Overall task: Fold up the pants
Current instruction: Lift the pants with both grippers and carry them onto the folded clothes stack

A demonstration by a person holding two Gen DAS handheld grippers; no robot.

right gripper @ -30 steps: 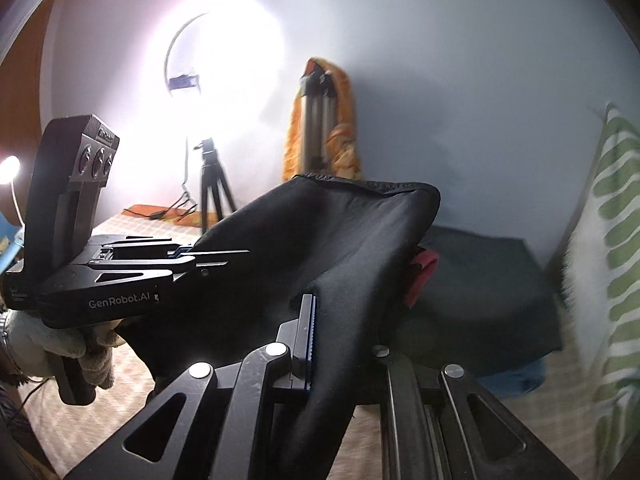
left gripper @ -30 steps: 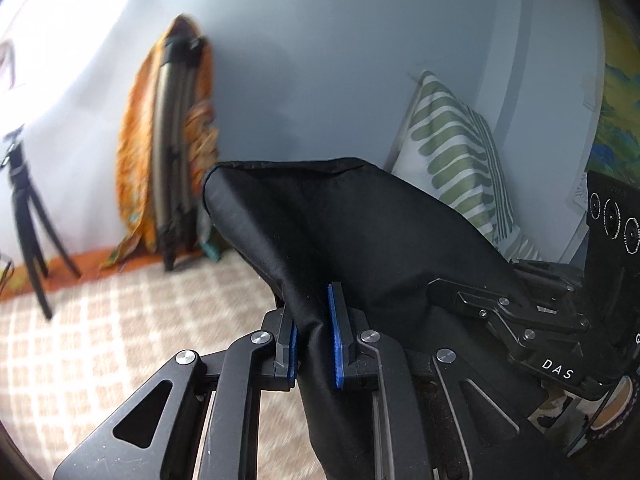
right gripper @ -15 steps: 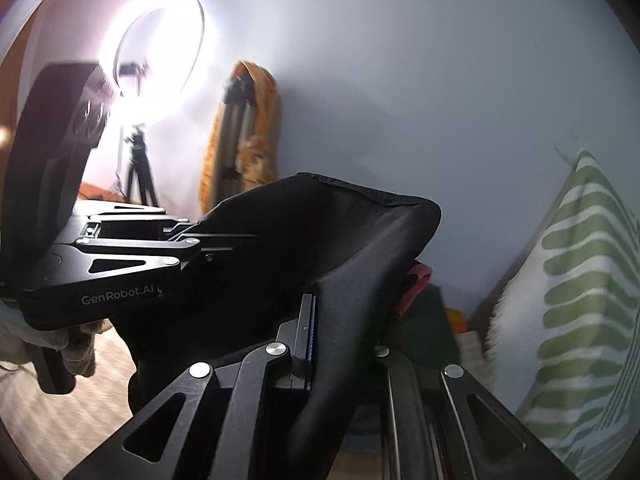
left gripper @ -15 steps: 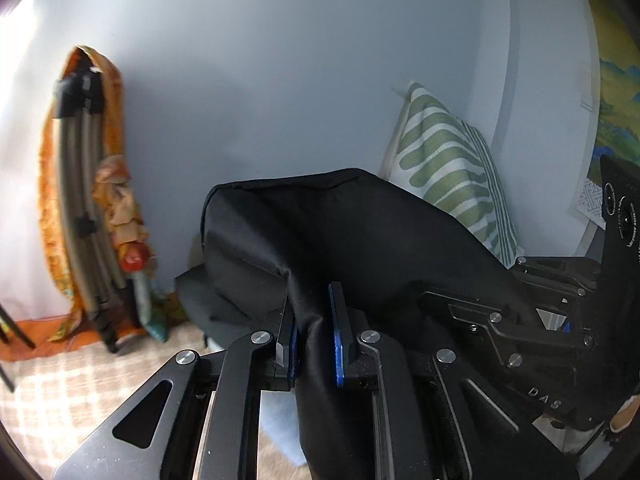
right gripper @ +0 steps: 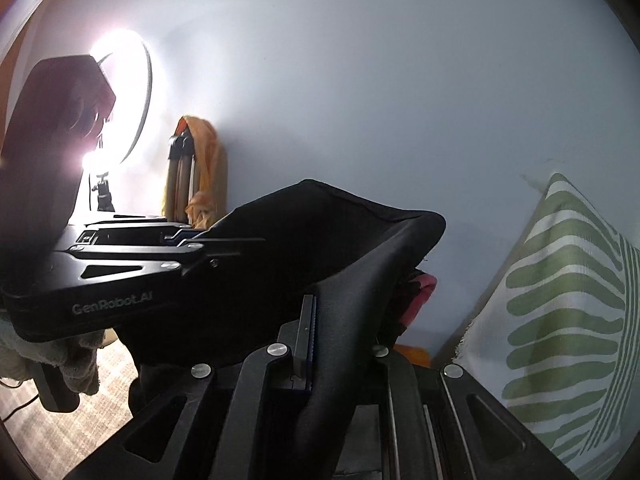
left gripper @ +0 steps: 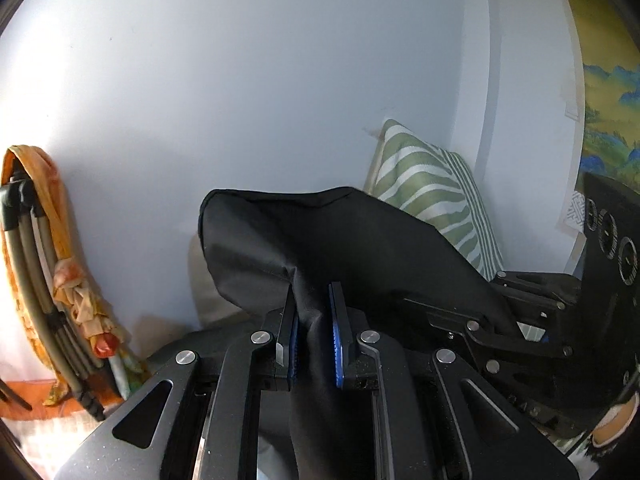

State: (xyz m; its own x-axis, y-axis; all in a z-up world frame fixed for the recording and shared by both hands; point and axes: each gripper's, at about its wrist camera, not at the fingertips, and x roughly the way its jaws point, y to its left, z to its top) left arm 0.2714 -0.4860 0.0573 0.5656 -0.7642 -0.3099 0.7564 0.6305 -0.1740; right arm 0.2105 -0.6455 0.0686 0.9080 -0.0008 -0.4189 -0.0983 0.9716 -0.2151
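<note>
Holding: black pants [left gripper: 360,248] lifted in the air, stretched between both grippers, top edge running roughly level from one gripper to the other, the rest hanging down
Left gripper [left gripper: 314,332]: blue pads clamped on a vertical fold of the fabric
Right gripper [right gripper: 340,332]: fabric draped over its fingers; one pad presses the cloth, the other is hidden, so clamped on the pants as far as it shows
Change: both views have tilted upward since a second ago; the checked floor has nearly left the left view, the wall [left gripper: 240,80] fills more
Left view only: landscape picture [left gripper: 600,100], striped pillow [left gripper: 432,196] behind the pants
Right view only: ring light [right gripper: 120,100], pink cloth [right gripper: 422,292] under the pants' corner
</note>
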